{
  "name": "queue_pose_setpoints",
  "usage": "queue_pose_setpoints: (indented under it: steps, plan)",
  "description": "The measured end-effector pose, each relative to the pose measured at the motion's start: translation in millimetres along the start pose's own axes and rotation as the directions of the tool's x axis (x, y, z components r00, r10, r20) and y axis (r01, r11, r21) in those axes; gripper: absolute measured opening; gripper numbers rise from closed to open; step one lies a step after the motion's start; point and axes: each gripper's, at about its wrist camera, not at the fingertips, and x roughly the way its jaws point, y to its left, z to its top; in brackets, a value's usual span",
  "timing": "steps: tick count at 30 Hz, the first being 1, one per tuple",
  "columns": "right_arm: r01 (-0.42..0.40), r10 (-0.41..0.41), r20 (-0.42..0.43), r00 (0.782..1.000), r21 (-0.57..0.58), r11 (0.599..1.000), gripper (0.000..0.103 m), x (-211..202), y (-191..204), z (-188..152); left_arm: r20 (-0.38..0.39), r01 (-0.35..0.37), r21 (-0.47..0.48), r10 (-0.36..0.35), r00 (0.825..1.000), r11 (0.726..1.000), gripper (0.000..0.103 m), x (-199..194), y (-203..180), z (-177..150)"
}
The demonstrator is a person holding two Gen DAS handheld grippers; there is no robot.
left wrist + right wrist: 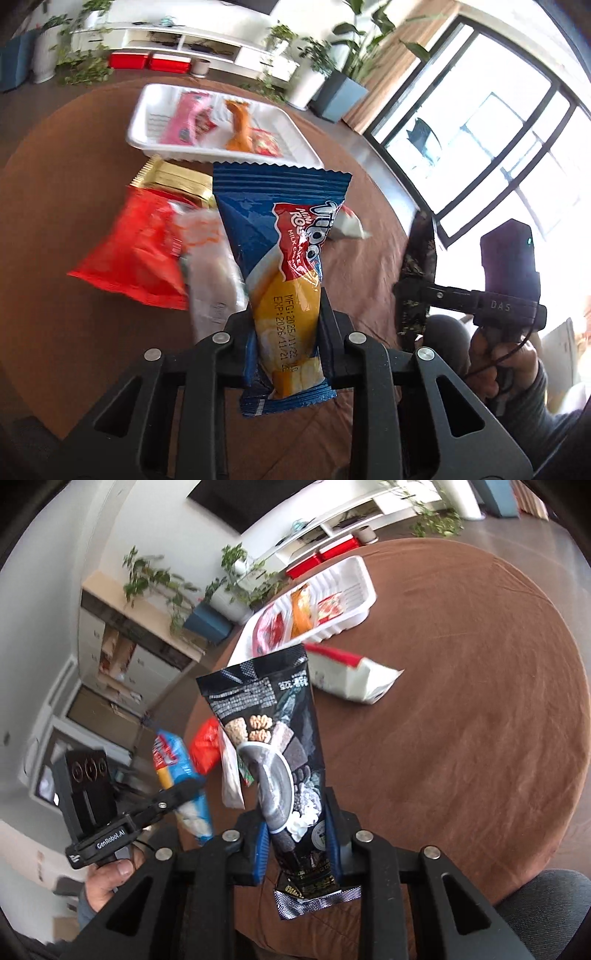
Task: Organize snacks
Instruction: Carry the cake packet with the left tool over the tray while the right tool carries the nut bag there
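Left wrist view: left gripper (286, 332) pinches a blue snack packet (280, 266) low on its length, fingers pressed against both sides; the packet stands roughly upright, held above the brown round table (369, 266). Print on it reads "Mini Roll Cake" with MFG/EXP dates. Beyond it on the table: a red bag (136, 251), a gold packet (177, 179) behind that, and a pale clear-wrapped packet (214, 266) just beside the red bag. A white tray (147, 129) sits farther back, holding a pink packet (184, 118), an orange packet (240, 125) and a small red packet (266, 142). A white-and-red packet (347, 225) shows behind the blue one. Right gripper's body (509, 280) appears at the right edge, a hand (495, 362) on its grip.

Right wrist view: right gripper (295, 830) clamps a black snack pouch (273, 746) near its bottom end, pouch upright and clear of the table (461, 738). White-and-red packet (351, 675) lies on the table between pouch and tray (362, 576). At left, the left gripper (181, 794) holds the blue packet (177, 768), somewhat blurred; red bag (207, 746) lies near it.
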Motion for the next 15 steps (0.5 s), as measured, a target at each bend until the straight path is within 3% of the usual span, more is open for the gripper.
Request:
queue_pose_setpoints:
  steps: [8,15]
  plan:
    - [0.002,-0.017,0.115,0.993,0.124,0.992,0.027,-42,-41,26,0.091,-0.040,-0.075,0.047,0.995,0.996,0.024,-53,62,40]
    - [0.080,-0.128,0.231,0.965,0.204,0.976,0.027,-85,-79,77,0.125,-0.088,-0.084,0.098,0.987,0.993,0.024,-76,105,97]
